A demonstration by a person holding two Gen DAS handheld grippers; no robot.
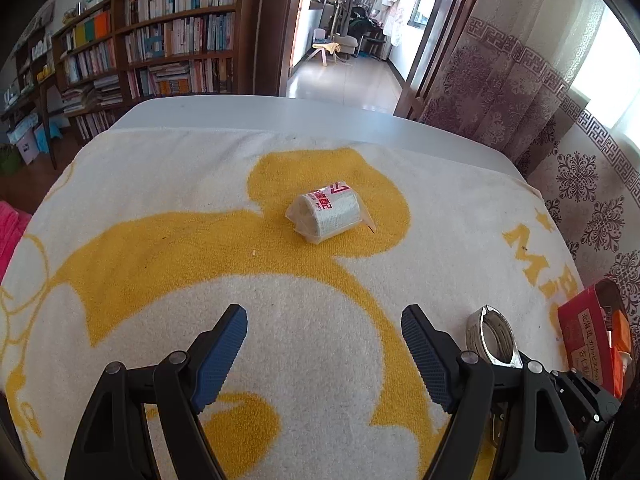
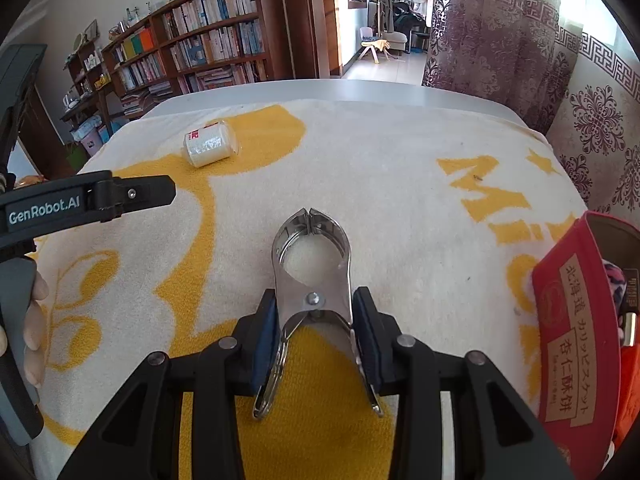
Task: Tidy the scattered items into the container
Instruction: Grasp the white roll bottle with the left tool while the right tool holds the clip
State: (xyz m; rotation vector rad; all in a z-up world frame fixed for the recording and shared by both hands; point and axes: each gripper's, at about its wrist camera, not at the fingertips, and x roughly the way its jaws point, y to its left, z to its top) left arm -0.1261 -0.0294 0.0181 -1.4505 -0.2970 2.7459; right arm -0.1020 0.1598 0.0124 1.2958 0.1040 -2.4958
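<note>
R gripper (image 2: 316, 344) jaws clamp metal clip (image 2: 312, 280), not yet in red box (image 2: 576, 320); L gripper (image 1: 324, 344) jaws open, wrapped roll (image 1: 326, 212) left on towel (image 1: 160, 184).

A white terry towel with a large yellow pattern (image 1: 168, 208) covers most of a pale grey table (image 1: 280, 116). Behind stand dark wooden bookshelves packed with books (image 1: 168, 48). Purple patterned curtains (image 1: 500, 80) hang on the right, beside an open doorway (image 1: 344, 40).
</note>
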